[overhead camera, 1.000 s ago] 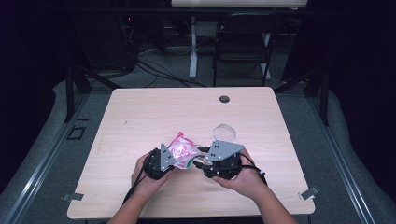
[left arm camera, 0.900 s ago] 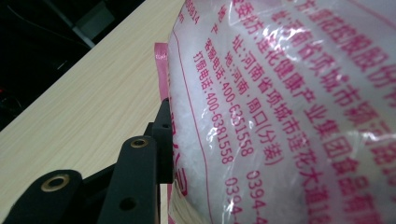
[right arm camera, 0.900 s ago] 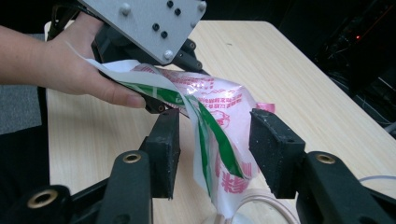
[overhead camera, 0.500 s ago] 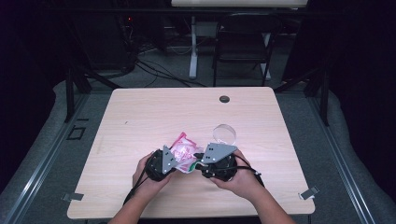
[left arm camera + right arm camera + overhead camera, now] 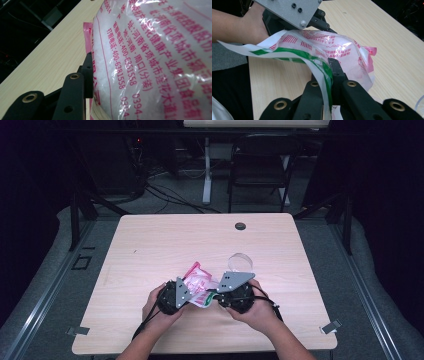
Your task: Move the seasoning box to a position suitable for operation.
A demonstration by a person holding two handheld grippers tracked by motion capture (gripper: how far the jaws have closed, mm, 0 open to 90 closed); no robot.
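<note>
Pink-printed clear plastic wraps a small packet [image 5: 196,282] held above the near middle of the pale wooden counter [image 5: 150,250], between the left gripper [image 5: 181,294] and the right gripper [image 5: 220,292], each held in one of the person's hands. From the high view the packet is a crumpled pink-and-white shape, and how either gripper's jaws stand cannot be told from there. The right gripper view settles one side: the right gripper [image 5: 329,75] has its jaws clamped together on a white and green edge strip of the packet [image 5: 332,50], and the left gripper [image 5: 294,15] with its grey plate sits beyond, against the packet's far end. The left gripper view brings the packet [image 5: 155,57] up close, with rows of pink characters and phone numbers over white grainy contents; one black jaw presses against its sealed pink edge, the other jaw lies behind the plastic, so the grip cannot be told for certain. Toward the counter's right side, the high view catches a clear round lid-like object [image 5: 240,261] lying just beyond the right gripper, and a dark grommet [image 5: 240,226] near the far edge.
</note>
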